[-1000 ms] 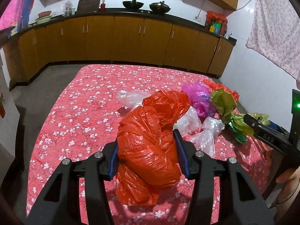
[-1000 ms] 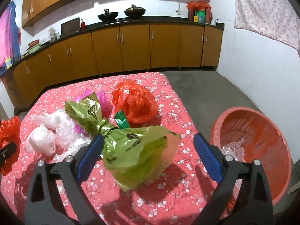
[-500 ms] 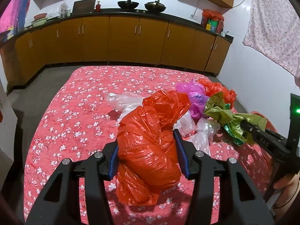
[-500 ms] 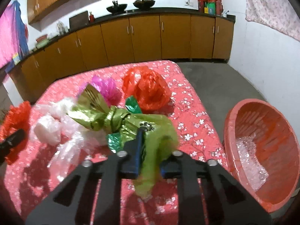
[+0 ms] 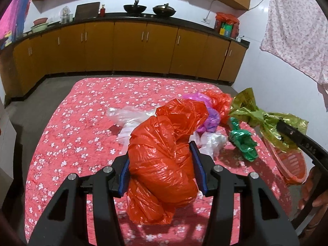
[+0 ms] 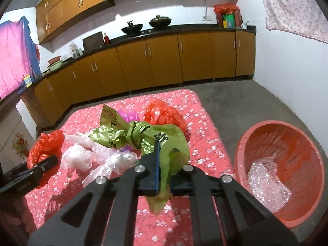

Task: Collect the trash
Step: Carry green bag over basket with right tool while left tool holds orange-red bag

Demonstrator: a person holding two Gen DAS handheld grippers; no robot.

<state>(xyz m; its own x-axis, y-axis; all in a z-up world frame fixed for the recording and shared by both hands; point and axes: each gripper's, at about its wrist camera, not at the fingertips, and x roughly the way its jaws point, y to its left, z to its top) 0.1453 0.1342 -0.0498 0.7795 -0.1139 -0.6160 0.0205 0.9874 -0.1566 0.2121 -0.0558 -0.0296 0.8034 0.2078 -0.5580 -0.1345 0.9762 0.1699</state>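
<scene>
Between the blue pads of our left gripper (image 5: 161, 170) sits a bulging red-orange bag (image 5: 164, 160), the jaws held fairly wide by its bulk and pressed against both its sides. Its long axis runs upright with a slight lean, the crumpled open top pointing up and away from us toward the cabinets (image 5: 127, 47), the lower end hanging below the pads just over the flowered red tablecloth (image 5: 67, 135).

Our right gripper (image 6: 164, 164) is nearly closed, pinching the olive-green bag (image 6: 155, 141) with paw prints. That bag lies stretched sideways, its knotted neck (image 6: 136, 134) and flared top pointing left toward the red-orange bag, its loose tail drooping below the fingers.

Beyond the red-orange bag, on the tablecloth, lie clear plastic bags (image 5: 133, 116); past them a purple bag (image 5: 207, 121) and a second red bag (image 5: 220, 100) sit close together. To the right of the red-orange bag, a small dark green bag (image 5: 243, 141) rests on the cloth, under the olive-green bag.

Farther right, off the table's edge, a red basin (image 6: 307, 141) stands on the floor with crumpled clear plastic (image 6: 266, 182) inside.
</scene>
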